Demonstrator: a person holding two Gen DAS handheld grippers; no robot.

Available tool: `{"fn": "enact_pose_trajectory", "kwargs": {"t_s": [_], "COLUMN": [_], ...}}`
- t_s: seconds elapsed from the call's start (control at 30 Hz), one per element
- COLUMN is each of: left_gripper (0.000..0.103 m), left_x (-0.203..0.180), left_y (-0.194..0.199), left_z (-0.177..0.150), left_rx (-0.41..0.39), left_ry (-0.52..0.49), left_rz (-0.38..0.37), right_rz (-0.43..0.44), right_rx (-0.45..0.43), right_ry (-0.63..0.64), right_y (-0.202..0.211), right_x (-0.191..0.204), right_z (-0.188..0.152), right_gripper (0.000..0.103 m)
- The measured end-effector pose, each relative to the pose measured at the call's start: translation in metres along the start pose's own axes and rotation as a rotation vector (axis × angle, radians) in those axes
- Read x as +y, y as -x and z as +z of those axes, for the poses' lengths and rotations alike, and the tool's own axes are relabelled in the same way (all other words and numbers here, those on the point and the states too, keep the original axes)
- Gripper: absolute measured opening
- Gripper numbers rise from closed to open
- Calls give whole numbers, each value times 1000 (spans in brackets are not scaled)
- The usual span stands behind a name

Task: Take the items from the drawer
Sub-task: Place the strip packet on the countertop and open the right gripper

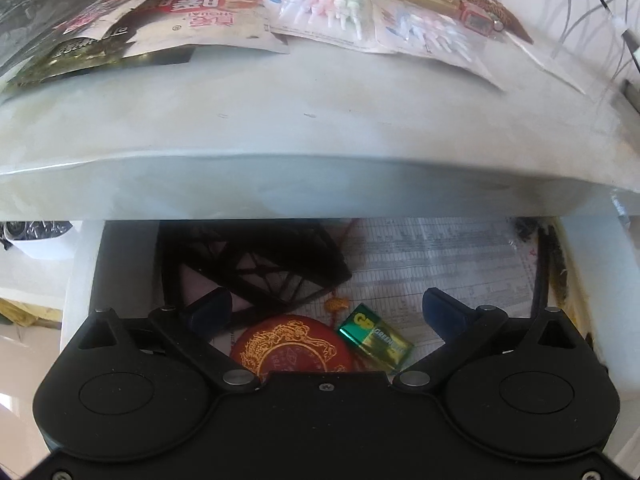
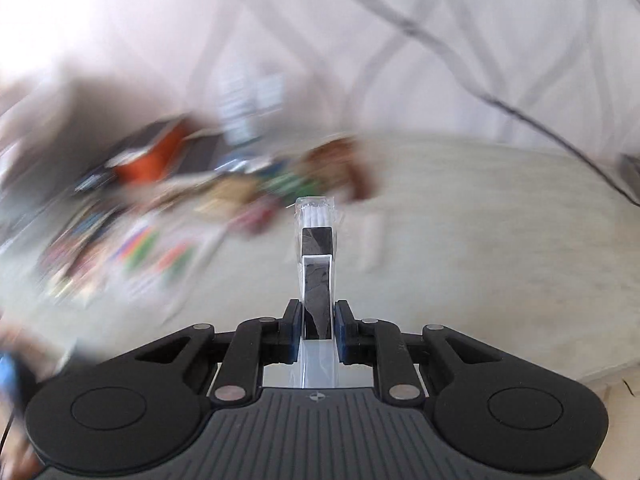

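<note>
I had R gripper (image 2: 317,330) pinching the cotton-swab pack (image 2: 317,240), long axis straight up-frame over tabletop (image 2: 480,220); L gripper (image 1: 326,308) spread, nearer the drawer's (image 1: 400,256) battery (image 1: 376,338), lower center.

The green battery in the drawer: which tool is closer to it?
Left. The left tool hangs open just above the green battery; the right tool is up over the tabletop, gripping a narrow packet.

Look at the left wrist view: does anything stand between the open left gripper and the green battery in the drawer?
Nothing visible does. The left gripper hangs open over the drawer, and the green battery lies bare on the printed paper lining between its fingers, beside the red round tin.
</note>
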State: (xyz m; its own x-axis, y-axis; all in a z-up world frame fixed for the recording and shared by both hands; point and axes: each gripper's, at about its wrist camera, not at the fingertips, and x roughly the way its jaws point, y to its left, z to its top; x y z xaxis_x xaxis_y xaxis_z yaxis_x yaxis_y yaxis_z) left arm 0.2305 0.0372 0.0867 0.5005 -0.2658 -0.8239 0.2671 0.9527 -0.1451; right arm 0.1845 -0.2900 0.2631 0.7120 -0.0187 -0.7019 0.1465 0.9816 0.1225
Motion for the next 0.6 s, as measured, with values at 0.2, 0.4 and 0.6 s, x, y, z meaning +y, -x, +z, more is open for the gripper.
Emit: {"fn": "enact_pose_trajectory", "kwargs": {"t_s": [0.2, 0.4, 0.6], "left_gripper": [103, 103, 103], "left_x": [-6, -3, -5], "left_y": [-3, -6, -6], "left_z": [0, 1, 1], "left_rx": [10, 0, -18], "left_ry": [-12, 7, -3], "left_rz": [8, 33, 60], "right_rz": [-93, -120, -108], "right_rx": [6, 33, 27], "right_ry": [-3, 5, 15], "right_y": [-74, -107, -116], "right_x": [-20, -25, -27], "right_z": [24, 29, 20], "right_gripper": [19, 19, 45]}}
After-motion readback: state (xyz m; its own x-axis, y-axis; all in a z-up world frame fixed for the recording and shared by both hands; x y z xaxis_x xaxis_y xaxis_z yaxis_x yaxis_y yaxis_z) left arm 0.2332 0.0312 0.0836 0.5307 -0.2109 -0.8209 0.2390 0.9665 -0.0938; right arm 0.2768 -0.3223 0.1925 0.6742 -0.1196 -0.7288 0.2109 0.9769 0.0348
